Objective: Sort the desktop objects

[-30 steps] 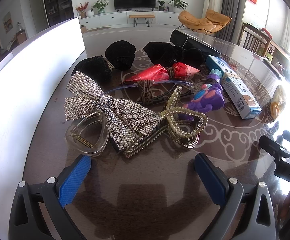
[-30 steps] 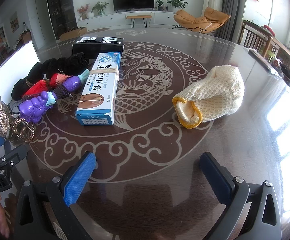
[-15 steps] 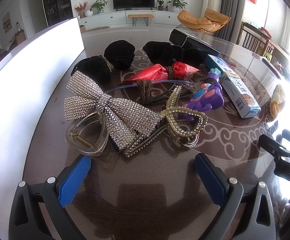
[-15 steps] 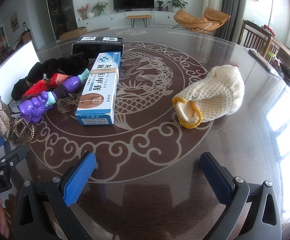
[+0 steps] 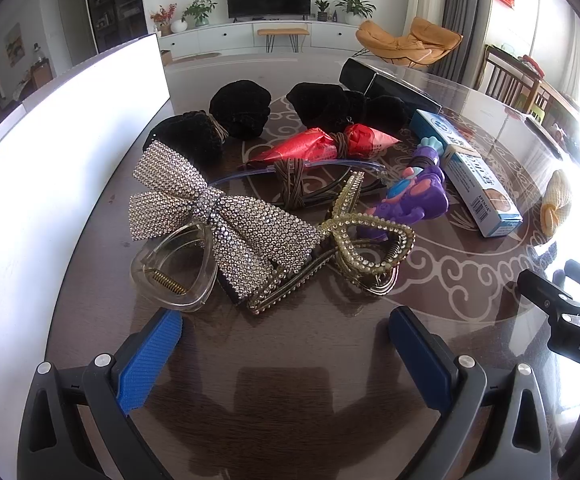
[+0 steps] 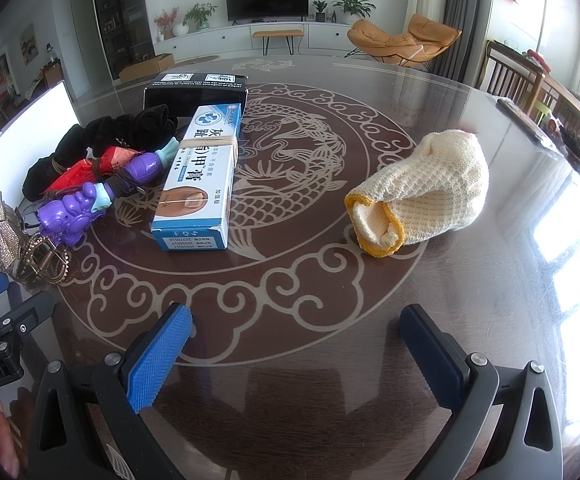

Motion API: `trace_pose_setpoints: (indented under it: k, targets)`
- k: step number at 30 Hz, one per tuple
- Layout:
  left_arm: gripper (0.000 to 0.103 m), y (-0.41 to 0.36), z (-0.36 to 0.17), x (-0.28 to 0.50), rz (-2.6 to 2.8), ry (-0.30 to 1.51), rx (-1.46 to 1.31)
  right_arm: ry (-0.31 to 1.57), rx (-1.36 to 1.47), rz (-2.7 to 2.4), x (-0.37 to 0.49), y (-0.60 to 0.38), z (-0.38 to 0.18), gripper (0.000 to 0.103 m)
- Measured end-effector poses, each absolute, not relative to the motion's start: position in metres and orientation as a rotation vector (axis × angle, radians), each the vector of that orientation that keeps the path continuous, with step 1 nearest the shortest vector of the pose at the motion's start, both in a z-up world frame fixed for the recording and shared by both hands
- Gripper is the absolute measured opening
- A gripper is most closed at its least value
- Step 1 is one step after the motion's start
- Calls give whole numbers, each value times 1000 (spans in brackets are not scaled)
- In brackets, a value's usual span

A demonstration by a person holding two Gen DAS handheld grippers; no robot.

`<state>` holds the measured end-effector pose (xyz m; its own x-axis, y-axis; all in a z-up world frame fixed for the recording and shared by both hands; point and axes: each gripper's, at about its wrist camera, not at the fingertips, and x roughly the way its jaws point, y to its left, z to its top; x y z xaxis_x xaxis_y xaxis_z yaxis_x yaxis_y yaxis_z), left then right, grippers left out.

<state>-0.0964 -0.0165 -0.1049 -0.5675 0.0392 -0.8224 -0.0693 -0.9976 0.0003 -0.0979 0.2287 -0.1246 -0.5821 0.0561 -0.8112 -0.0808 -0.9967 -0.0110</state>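
Note:
My left gripper [image 5: 285, 344] is open and empty, just short of a pile of hair things: a rhinestone bow [image 5: 213, 208], a clear claw clip [image 5: 173, 268], a gold claw clip [image 5: 366, 240], brown hair ties [image 5: 290, 180], a red wrapped piece [image 5: 322, 146] and black velvet scrunchies [image 5: 241, 108]. A purple toy [image 5: 418, 196] and a blue-white ointment box [image 5: 470, 172] lie to the right. My right gripper [image 6: 294, 344] is open and empty, facing the ointment box [image 6: 205, 176] and a cream knitted glove [image 6: 430, 192].
A white box wall [image 5: 49, 152] runs along the left of the pile. A black box [image 6: 195, 88] stands behind the ointment box. The dark round table [image 6: 370, 320] has a dragon pattern. The right gripper's body [image 5: 570, 316] shows at the left view's right edge.

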Motion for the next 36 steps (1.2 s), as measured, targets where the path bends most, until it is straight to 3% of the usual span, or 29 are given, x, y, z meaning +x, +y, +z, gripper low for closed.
trace_pose_setpoints:
  k: [36]
  targets:
    - [103, -18, -105, -98, 2720, 56, -1425, 42, -1397, 2728, -98, 229, -124, 103]
